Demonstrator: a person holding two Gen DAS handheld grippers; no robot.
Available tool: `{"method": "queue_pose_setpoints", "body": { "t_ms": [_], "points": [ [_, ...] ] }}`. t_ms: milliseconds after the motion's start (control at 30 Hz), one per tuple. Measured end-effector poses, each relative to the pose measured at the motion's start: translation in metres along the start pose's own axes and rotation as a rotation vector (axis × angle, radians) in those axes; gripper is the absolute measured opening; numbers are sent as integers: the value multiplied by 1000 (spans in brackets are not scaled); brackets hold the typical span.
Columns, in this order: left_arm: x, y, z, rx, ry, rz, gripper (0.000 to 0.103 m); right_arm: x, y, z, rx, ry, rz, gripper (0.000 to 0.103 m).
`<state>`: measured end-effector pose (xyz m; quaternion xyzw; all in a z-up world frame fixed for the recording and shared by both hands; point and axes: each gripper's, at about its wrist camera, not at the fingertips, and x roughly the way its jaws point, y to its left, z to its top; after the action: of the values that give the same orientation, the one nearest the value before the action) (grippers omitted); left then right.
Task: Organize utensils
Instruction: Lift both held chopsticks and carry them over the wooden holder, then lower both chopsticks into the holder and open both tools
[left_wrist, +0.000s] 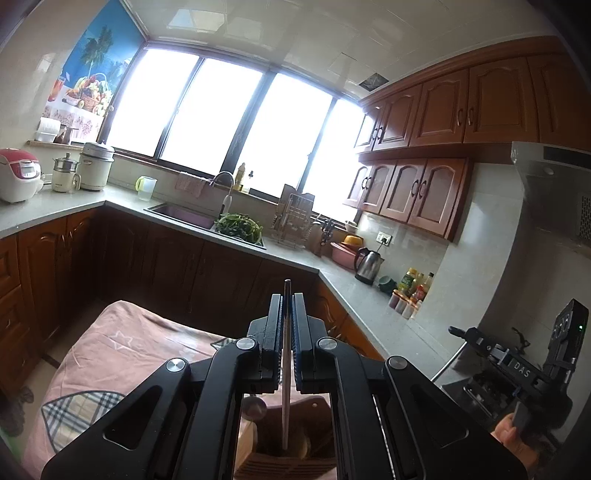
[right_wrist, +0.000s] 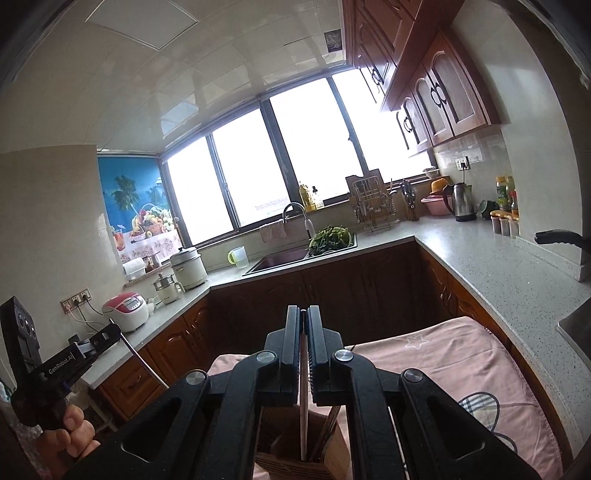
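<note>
My left gripper (left_wrist: 287, 295) is shut on a thin pale chopstick (left_wrist: 285, 387) that hangs straight down into a brown wooden utensil holder (left_wrist: 288, 458) below it. A metal spoon (left_wrist: 254, 408) stands in the holder. My right gripper (right_wrist: 304, 308) is shut on another thin chopstick (right_wrist: 303, 413) whose lower end reaches into the same wooden holder (right_wrist: 295, 461), which also holds several dark chopsticks (right_wrist: 327, 432). Each gripper shows at the edge of the other's view: the right gripper (left_wrist: 458, 331) and the left gripper (right_wrist: 110, 328), each also holding a thin stick.
The holder stands on a pink cloth (left_wrist: 122, 354) with a plaid fish patch. Behind are a grey L-shaped counter (right_wrist: 480, 251), a sink with greens (left_wrist: 238, 225), a kettle (left_wrist: 367, 266), bottles, a rice cooker (left_wrist: 18, 173) and wooden cabinets.
</note>
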<state>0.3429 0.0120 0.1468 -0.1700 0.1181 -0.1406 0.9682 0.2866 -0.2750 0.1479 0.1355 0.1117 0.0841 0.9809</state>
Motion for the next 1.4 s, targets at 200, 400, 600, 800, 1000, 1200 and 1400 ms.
{"method": "queue_pose_setpoints", "body": {
  "t_ms": [200, 400, 600, 800, 1000, 1200, 1400],
  "points": [
    [40, 19, -31, -43, 59, 30, 3, 35, -8, -29, 3, 52, -15, 4],
    [61, 29, -68, -52, 125, 65, 3, 59, -25, -63, 58, 117, -19, 4],
    [72, 32, -88, -57, 168, 64, 4, 70, -35, -84, 97, 165, -16, 4],
    [81, 28, -100, -35, 215, 51, 4, 74, -43, -91, 119, 188, -12, 4],
    [80, 31, -99, -46, 217, 46, 4, 75, -41, -89, 118, 198, -12, 4],
    [80, 30, -99, -44, 218, 45, 4, 76, -40, -89, 117, 199, -13, 4],
    [83, 31, -96, -53, 230, 42, 4, 77, -41, -90, 119, 205, -12, 8]
  ]
}}
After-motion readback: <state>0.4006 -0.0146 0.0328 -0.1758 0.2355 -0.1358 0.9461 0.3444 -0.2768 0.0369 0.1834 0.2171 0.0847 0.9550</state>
